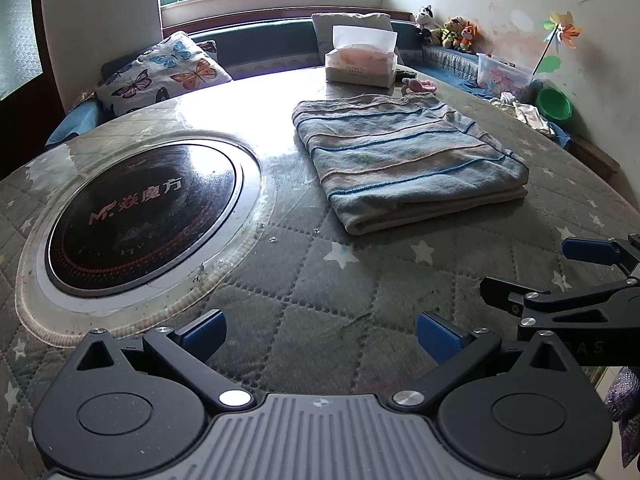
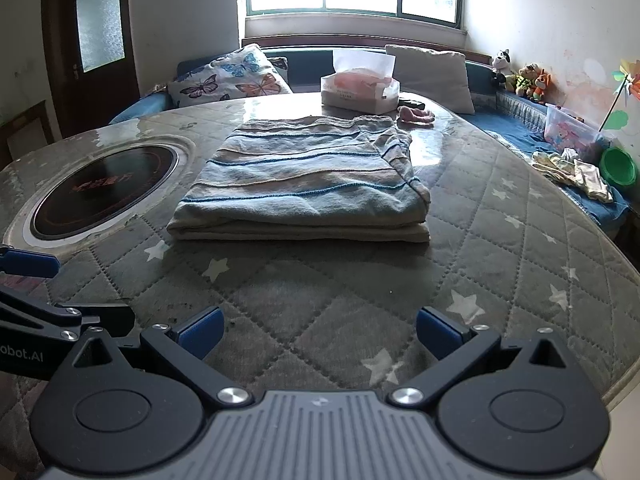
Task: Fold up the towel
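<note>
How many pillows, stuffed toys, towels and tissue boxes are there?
Pillows: 2, a butterfly pillow and a plain pillow
Stuffed toys: 3, toy one, toy two, toy three
Towel: 1
Tissue box: 1
Total: 7

A lived-in room of a home: a round counter (image 2: 500,240) under a quilted star-print cover with a built-in hotplate (image 1: 140,216), a cushioned window bench (image 2: 516,128) with a butterfly pillow (image 2: 232,76), a tissue box (image 2: 360,88), plush toys (image 1: 448,30), a paper pinwheel (image 1: 562,32)
</note>
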### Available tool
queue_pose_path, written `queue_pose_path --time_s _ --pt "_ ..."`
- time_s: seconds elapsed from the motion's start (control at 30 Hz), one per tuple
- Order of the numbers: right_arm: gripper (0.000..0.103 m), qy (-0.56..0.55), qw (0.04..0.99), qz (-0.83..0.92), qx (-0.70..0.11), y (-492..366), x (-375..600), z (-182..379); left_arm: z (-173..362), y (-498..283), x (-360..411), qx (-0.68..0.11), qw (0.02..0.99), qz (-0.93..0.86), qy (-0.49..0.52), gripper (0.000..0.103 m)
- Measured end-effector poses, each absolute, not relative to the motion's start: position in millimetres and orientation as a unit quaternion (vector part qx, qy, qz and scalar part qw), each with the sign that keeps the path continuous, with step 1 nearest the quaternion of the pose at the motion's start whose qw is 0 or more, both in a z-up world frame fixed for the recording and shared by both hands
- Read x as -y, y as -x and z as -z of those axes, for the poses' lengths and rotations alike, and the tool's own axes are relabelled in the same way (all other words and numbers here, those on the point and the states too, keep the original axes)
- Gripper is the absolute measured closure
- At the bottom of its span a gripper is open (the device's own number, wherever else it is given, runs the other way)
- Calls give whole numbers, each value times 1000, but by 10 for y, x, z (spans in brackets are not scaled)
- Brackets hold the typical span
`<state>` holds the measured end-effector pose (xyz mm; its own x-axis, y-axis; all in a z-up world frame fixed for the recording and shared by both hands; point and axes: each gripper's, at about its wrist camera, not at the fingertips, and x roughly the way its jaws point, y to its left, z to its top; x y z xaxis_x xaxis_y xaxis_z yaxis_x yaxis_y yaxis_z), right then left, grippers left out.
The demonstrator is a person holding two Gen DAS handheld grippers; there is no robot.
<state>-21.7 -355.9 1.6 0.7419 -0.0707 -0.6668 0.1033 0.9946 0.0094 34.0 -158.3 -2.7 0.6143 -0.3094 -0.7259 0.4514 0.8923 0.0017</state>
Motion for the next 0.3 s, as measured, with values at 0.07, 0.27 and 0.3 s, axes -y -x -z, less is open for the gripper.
queue_pose_path --time_s 0.07,0.27,0.3 --pt "0 -22 933 48 -356 197 3565 -16 25 -365 1592 -384 894 213 -93 0" --pt "0 -22 932 53 -358 136 3594 -9 28 -420 1615 -385 893 216 -92 0" --pt "0 -21 932 54 -358 131 3597 -7 31 -426 1618 -385 892 217 -92 0"
